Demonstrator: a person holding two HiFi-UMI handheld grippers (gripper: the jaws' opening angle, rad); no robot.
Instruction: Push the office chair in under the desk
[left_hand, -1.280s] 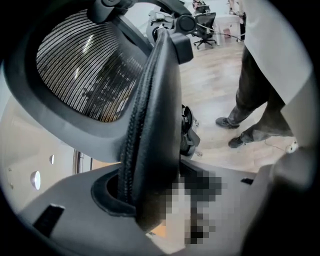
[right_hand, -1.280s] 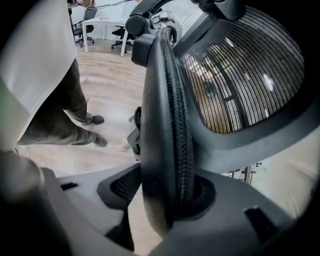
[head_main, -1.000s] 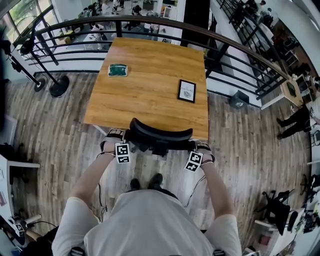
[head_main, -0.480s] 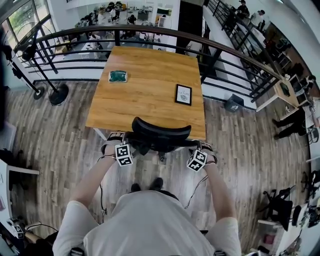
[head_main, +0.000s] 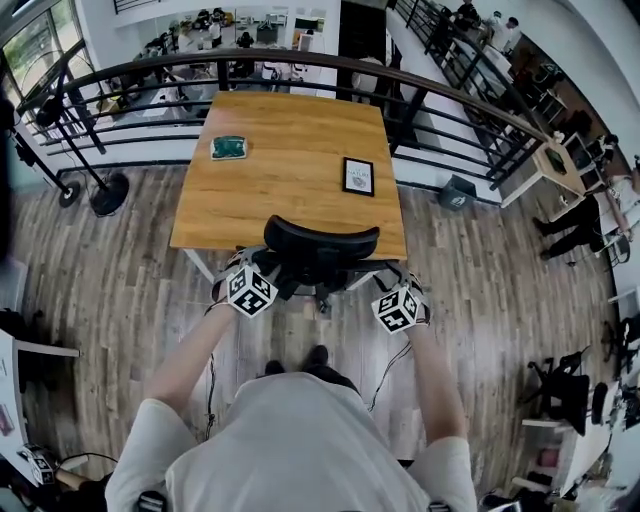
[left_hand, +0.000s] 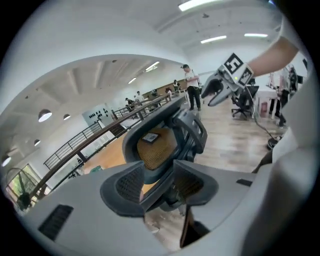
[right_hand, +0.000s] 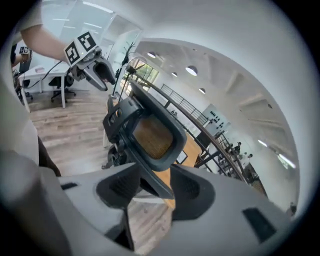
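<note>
The jaws of the left gripper (left_hand: 161, 181) are set moderately apart and have just been closing. Nothing is clamped between the pads, and the office chair (head_main: 320, 245) is seen beyond the gap. The jaws of the right gripper (right_hand: 152, 189) are likewise held apart and empty. Both grippers are positioned just beside the backrest, one at each side. The chair is located at the near edge of the desk (head_main: 290, 190). A green object (head_main: 229, 147) and a framed card (head_main: 358, 176) are carried on the desktop.
</note>
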